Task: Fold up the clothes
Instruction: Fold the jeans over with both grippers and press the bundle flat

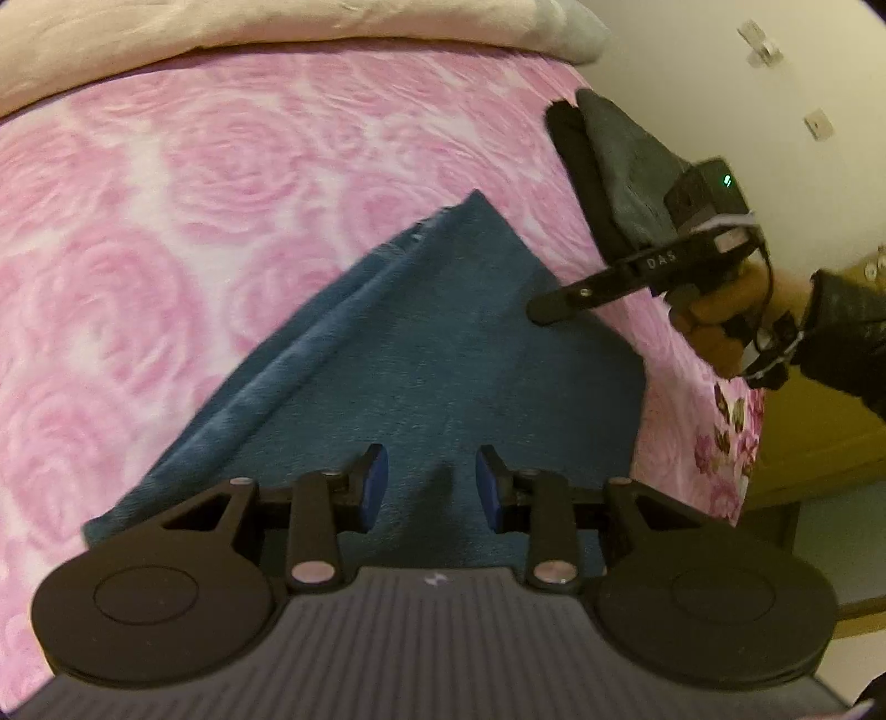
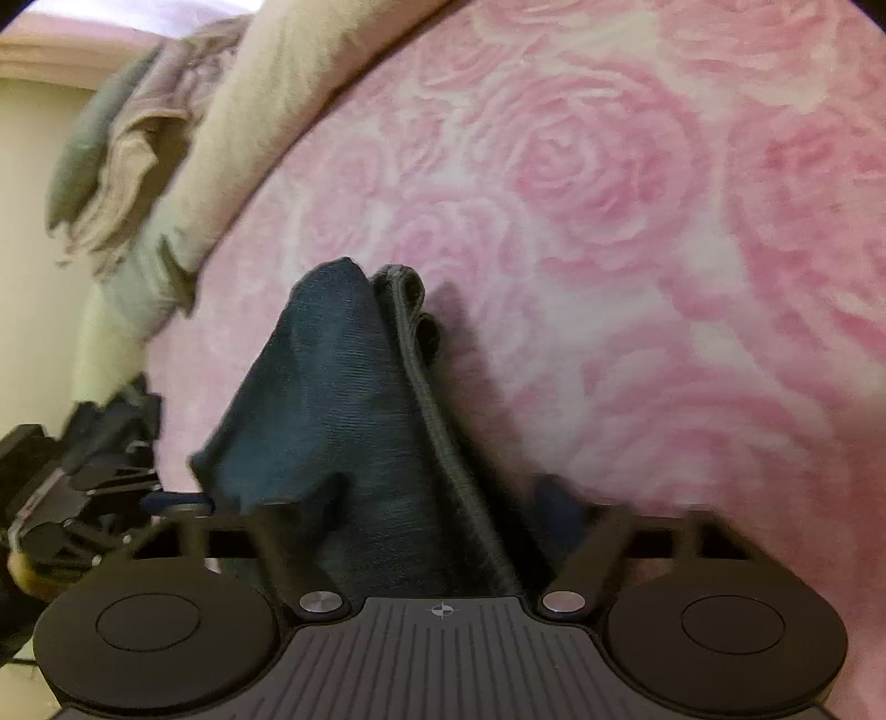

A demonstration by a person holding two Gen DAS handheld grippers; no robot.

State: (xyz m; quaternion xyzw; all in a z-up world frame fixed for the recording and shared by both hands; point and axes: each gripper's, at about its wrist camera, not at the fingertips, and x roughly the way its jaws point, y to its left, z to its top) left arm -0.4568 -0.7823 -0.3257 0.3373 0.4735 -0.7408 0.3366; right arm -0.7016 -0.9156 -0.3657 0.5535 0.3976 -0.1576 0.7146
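A blue towel-like cloth (image 1: 421, 354) lies flat on the pink rose blanket (image 1: 166, 221), one corner pointing away from me. My left gripper (image 1: 432, 482) hovers low over its near part, open, with only the flat cloth under its blue pads (image 1: 374, 482). At the right, a person's hand holds my right gripper (image 1: 559, 288), which is shut on a dark grey garment (image 1: 620, 166) lifted off the bed. In the right wrist view that dark garment (image 2: 343, 399) rises from between the jaws and hides the fingertips of the right gripper (image 2: 437, 526).
A beige quilt (image 1: 221, 44) lies bunched along the far side of the bed, seen again as the quilt (image 2: 183, 166) at the left. The bed edge (image 1: 736, 443) drops off at the right, beside yellow wooden furniture (image 1: 819, 443) and a pale wall (image 1: 775, 111).
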